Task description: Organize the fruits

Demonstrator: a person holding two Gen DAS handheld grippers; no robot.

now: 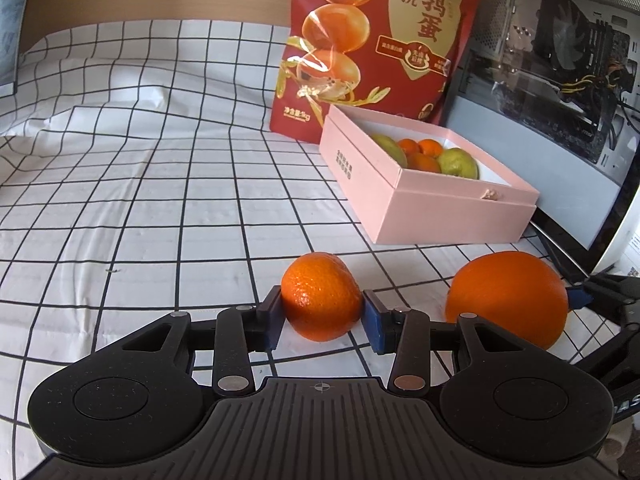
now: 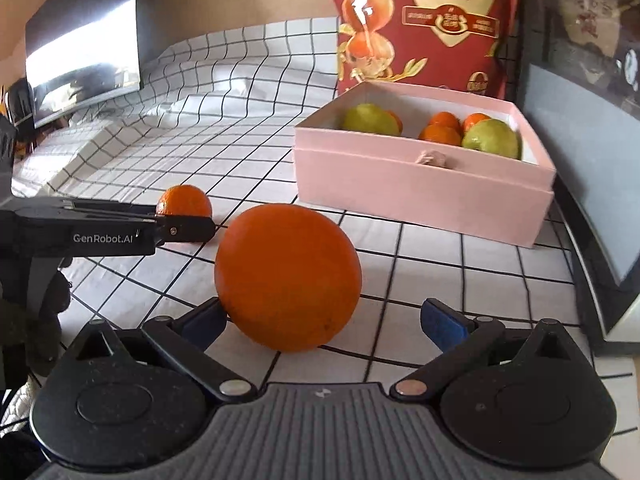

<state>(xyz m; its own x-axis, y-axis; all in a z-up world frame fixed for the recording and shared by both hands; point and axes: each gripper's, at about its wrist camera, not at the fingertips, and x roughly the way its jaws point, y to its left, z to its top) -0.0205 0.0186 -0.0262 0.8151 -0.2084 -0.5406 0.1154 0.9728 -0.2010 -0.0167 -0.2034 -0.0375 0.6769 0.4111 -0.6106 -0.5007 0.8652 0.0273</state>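
Observation:
A small orange [image 1: 320, 296] rests on the checked cloth, and my left gripper [image 1: 322, 304] is shut on it, a blue pad pressing each side. In the right wrist view this small orange [image 2: 184, 200] shows behind one left finger [image 2: 188, 230]. To its right lies a large orange [image 1: 506, 296]. My right gripper [image 2: 324, 312] stands open around the large orange [image 2: 288, 276]; the left finger is close against it, the right one well apart. A pink box [image 2: 400, 188] beyond holds green pears [image 2: 492, 138] and several small oranges [image 2: 440, 134].
A red snack bag [image 1: 372, 40] stands upright behind the pink box [image 1: 440, 208]. A glass-sided computer case [image 1: 560, 72] lines the right edge. A dark monitor [image 2: 84, 48] stands at the far left. The checked cloth [image 1: 140, 200] is wrinkled at the back.

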